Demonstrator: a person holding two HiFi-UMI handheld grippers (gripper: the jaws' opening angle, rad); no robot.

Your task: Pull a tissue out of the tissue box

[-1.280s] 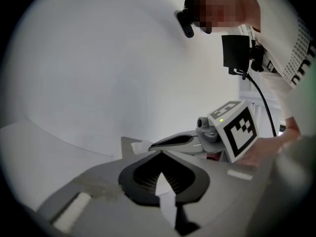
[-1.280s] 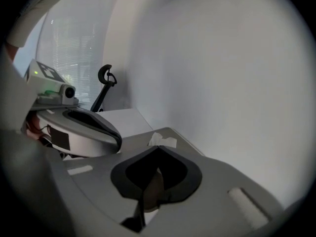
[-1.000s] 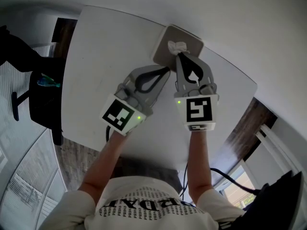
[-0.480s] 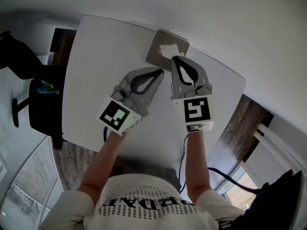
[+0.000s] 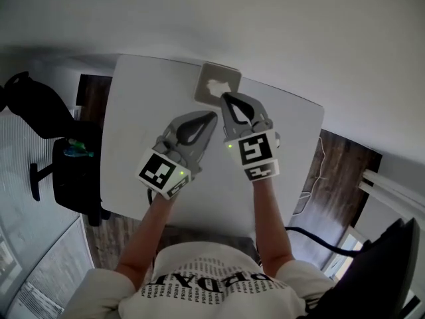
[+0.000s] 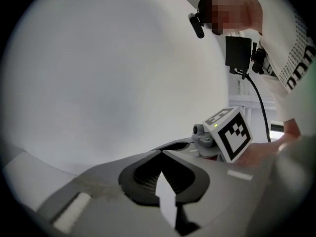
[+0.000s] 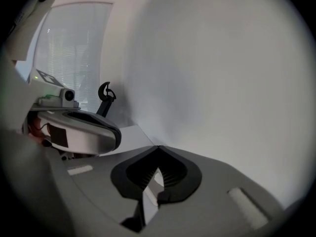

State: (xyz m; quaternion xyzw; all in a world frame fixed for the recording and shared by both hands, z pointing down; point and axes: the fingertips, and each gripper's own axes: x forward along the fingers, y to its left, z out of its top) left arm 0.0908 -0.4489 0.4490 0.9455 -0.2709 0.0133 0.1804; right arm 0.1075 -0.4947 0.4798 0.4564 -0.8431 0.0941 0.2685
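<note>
The grey tissue box (image 5: 207, 73) lies at the far edge of the white table (image 5: 143, 105), with a white tissue (image 5: 222, 86) bunched in its top opening. My right gripper (image 5: 224, 97) is shut, its tips over the near edge of the box in the head view; no tissue shows between them. The left gripper (image 5: 213, 115) is shut too and empty, just nearer and to the left of the box. In the left gripper view the left gripper (image 6: 162, 152) faces a plain wall. The right gripper (image 7: 157, 147) also faces bare wall in its own view, and the box is out of both.
A black office chair (image 5: 70, 168) stands left of the table, also the chair (image 7: 104, 95) by the window blinds. A dark cable (image 5: 312, 234) trails on the wooden floor at right. The right gripper's marker cube (image 6: 232, 135) shows in the left gripper view.
Both grippers have risen away from the box, still shut. The right gripper's tips were at the tissue a second ago; the tissue stays in the box.
</note>
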